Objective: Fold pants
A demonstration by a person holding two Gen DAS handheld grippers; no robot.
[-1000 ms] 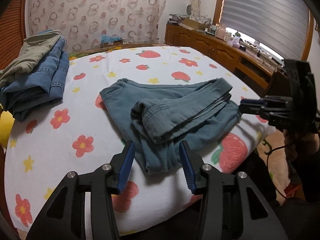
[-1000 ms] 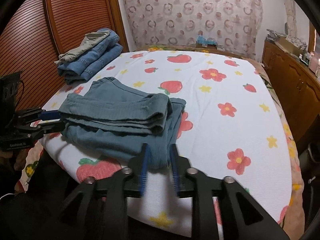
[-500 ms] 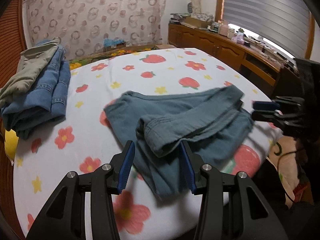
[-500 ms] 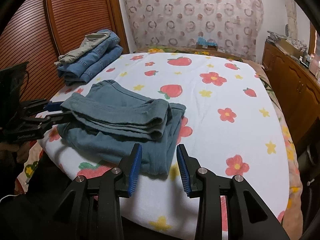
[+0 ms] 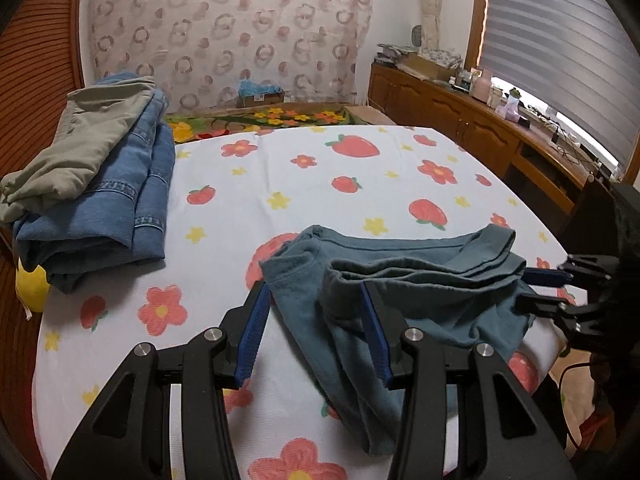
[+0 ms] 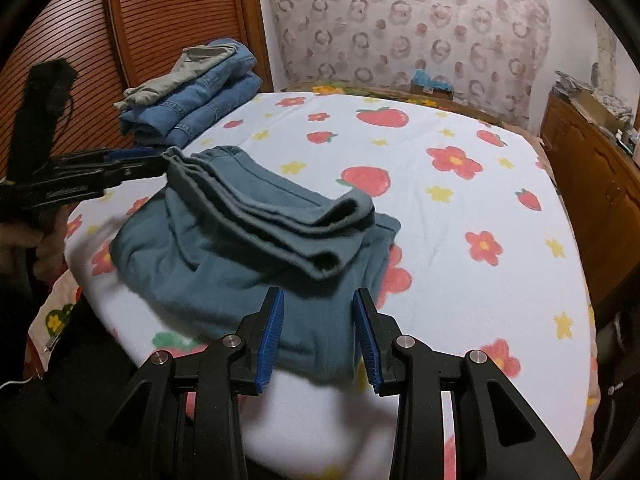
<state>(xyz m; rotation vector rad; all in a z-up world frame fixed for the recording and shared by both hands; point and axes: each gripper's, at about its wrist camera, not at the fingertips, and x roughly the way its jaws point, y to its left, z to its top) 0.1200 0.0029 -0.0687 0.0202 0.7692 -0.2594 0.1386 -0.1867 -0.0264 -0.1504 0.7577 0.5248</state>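
Left wrist view: the left gripper (image 5: 316, 322) hovers with jaws apart and nothing pinched, over the near corner of the folded teal pants (image 5: 404, 292), which lie on the bed (image 5: 304, 184) at its near edge. The right gripper (image 5: 538, 286) (seen sideways) sits at the pants' right end.

Right wrist view: the right gripper (image 6: 318, 330) is parted and empty above the pants (image 6: 240, 248). Folded jeans (image 6: 200, 102) are stacked at the far left corner.

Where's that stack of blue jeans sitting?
The stack of blue jeans lies at the bed's far left corner, under khaki pants, beside the slatted wooden door.
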